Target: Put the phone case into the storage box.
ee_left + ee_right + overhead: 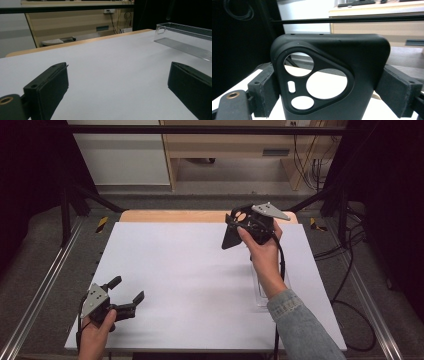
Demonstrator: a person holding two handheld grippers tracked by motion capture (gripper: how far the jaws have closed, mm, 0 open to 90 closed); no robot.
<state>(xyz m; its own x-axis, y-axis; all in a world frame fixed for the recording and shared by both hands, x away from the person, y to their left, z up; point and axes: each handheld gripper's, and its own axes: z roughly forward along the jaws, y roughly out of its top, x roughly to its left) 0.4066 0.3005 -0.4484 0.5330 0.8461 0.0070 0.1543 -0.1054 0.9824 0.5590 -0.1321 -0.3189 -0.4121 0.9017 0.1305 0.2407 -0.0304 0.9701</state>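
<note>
Two grippers are at work over the white table (200,270), but just one carries anything: the right gripper (239,226), raised above the far right part of the surface, has a black phone case (332,75) clamped between its jaws. In the right gripper view the case stands upright and crosswise, its triangular camera cutout facing the lens, with each pad pressing a side edge — a hold on thin, probably flexible walls rather than on anything solid. That is where I judge the main risk lies: squeeze harder and the shell may bow and spring free; tilt the hand quickly and the case could pivot between the pads and drop to the table. A clear plastic tray (185,37) sits on the table on the right side, partly hidden under the person's forearm in the high view; if the case is meant for it, a blind descent could catch the tray's thin rim and shove or tip it, since it looks light. The left gripper (126,294) rests low at the near left corner, jaws spread wide with nothing between them, well apart from the tray — too far off to steady it should it slide.
</note>
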